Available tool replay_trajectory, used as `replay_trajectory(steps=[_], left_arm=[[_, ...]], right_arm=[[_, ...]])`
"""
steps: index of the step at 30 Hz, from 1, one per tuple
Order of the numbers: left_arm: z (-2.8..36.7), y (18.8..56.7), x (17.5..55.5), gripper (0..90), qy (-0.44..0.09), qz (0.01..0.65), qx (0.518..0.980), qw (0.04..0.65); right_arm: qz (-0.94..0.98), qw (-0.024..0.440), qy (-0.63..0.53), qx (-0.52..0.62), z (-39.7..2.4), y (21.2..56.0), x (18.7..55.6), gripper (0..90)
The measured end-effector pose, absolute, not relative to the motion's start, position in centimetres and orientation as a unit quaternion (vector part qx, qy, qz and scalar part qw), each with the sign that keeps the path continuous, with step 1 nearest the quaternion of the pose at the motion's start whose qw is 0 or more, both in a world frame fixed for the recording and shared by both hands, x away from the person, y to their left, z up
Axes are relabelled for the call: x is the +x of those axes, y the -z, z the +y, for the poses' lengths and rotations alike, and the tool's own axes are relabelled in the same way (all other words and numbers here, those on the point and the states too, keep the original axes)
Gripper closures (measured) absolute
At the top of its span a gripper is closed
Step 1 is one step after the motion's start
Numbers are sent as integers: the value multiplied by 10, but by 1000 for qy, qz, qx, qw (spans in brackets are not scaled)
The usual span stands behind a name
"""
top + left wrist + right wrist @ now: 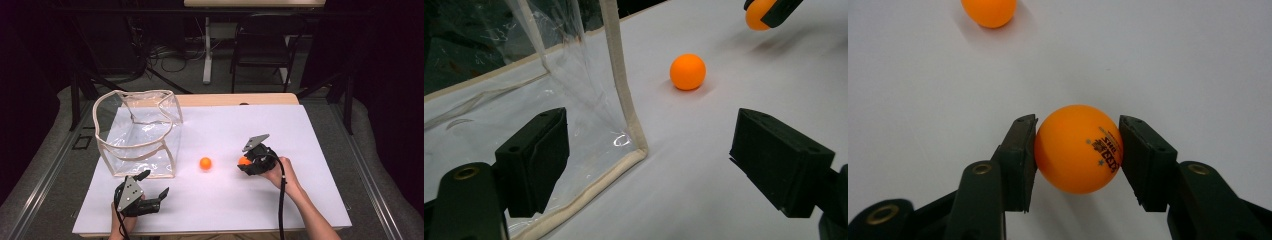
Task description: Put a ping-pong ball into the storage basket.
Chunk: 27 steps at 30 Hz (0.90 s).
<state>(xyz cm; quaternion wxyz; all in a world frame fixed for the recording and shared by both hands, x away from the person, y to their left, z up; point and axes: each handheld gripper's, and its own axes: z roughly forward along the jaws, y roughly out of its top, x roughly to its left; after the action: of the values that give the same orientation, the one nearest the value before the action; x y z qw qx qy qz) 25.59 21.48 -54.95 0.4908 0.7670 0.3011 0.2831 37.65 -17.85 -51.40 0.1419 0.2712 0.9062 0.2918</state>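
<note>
My right gripper [247, 164] is shut on an orange ping-pong ball [1078, 148] with printed marks, both jaws pressing its sides just above the white table sheet [280, 200]. A second orange ball [205, 163] lies loose on the sheet, left of the held one; it also appears as the ball [687, 71] ahead of my left gripper and the ball [989, 11] at the top of the right gripper view. My left gripper [155, 186] stands open near the front edge, beside the lower right corner of a clear plastic bag [137, 135] with cream trim.
The bag [574, 90] stands upright with its mouth open at the sheet's left. Beyond the table's far edge stand a dark chair [265, 42] and a white table leg [207, 50] among cables. Black curtains close off both sides.
</note>
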Motion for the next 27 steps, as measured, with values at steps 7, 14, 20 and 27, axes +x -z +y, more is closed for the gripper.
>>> replay_trajectory(steps=[7, 14, 20, 27], left_arm=[[215, 549, 256, 158, -284, 300, 768, 490], [213, 550, 256, 158, -285, 299, 769, 488], [213, 550, 255, 158, -286, 298, 769, 489], [214, 550, 256, 158, -285, 300, 767, 490]], right_arm=[[907, 144, -292, 265, -172, 512, 379, 513], [906, 149, -297, 263, -173, 509, 381, 514], [906, 151, -297, 260, -167, 507, 384, 513], [908, 157, -293, 254, -160, 499, 391, 513]])
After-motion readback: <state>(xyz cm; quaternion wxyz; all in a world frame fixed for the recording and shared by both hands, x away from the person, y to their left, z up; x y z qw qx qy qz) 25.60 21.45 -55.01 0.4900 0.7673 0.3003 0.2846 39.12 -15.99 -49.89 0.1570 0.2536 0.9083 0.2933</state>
